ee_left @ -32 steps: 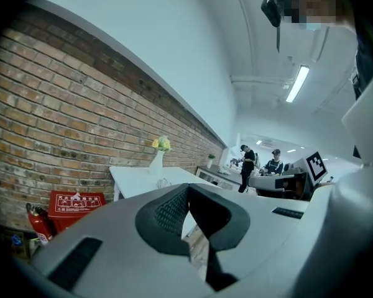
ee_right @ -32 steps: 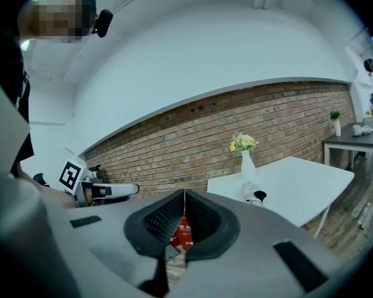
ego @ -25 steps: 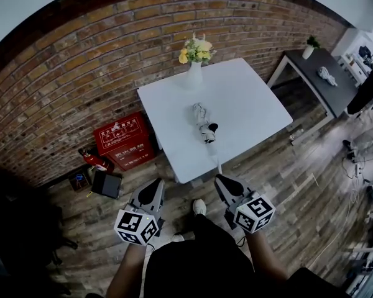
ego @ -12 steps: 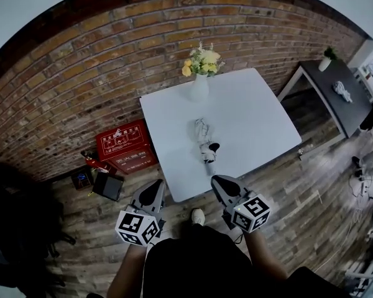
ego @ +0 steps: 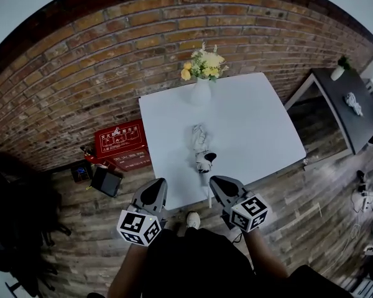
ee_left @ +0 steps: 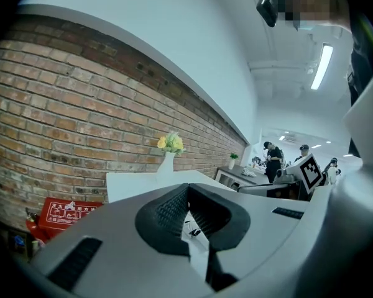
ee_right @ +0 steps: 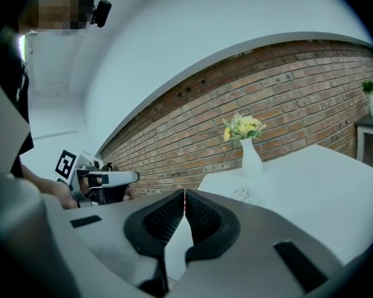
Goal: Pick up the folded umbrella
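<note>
Folded umbrella (ego: 201, 146) lies lengthwise toward the near edge of the table (ego: 255, 123); right gripper (ego: 217, 183) is nearer than left gripper (ego: 156, 187); both jaws closed, empty.

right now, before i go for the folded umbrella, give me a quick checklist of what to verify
1. Folded umbrella in view and unobstructed: ok. It lies alone in the middle of the white table.
2. Right gripper open for a grasp: not ok. Its jaws are together, with nothing between them.
3. Left gripper open: not ok. Its jaws are together too, and empty.
4. Grippers at the umbrella: not ok. Both are back at the table's near edge, apart from it.
5. Vase of flowers out of the way: ok. It stands at the far edge, behind the umbrella and not touching it.
6. Which end is the handle: cannot tell.
</note>
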Available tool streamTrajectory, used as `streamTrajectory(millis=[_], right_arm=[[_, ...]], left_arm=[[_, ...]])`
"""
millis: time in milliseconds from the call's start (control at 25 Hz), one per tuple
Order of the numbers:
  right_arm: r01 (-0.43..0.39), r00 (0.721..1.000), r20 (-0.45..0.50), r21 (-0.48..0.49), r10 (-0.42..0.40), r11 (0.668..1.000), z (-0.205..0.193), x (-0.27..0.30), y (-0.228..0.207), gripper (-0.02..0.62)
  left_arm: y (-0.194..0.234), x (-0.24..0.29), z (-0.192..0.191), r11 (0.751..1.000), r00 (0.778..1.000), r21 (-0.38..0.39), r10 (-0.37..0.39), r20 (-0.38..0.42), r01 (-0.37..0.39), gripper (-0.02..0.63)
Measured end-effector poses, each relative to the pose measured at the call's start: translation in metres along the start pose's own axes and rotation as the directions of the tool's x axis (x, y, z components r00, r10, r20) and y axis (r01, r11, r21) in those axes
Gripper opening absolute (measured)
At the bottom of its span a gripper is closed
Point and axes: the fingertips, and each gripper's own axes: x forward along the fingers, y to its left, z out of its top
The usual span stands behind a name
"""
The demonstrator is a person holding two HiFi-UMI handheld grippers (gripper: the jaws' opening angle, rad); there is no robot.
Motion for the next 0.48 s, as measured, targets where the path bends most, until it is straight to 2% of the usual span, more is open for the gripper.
streamTrajectory(millis=[240,480], right_arm=[[-0.050,0.998,-0.034,-0.011,0.049,0.999,-0.004,0.009,-0.003,0.023],[-0.065,0.997,-0.043,0.001,0.065,0.998,-0.006,0.018,-0.004,0.023]], left_arm=[[0.005,0.001,-0.002,0.999,0.999,-0.008,0.048,-0.008,-0.048,0.014],[0.010,-0.001,-0.002,0.998,0.998,-0.015,0.064,-0.010,-0.064,0.014]])
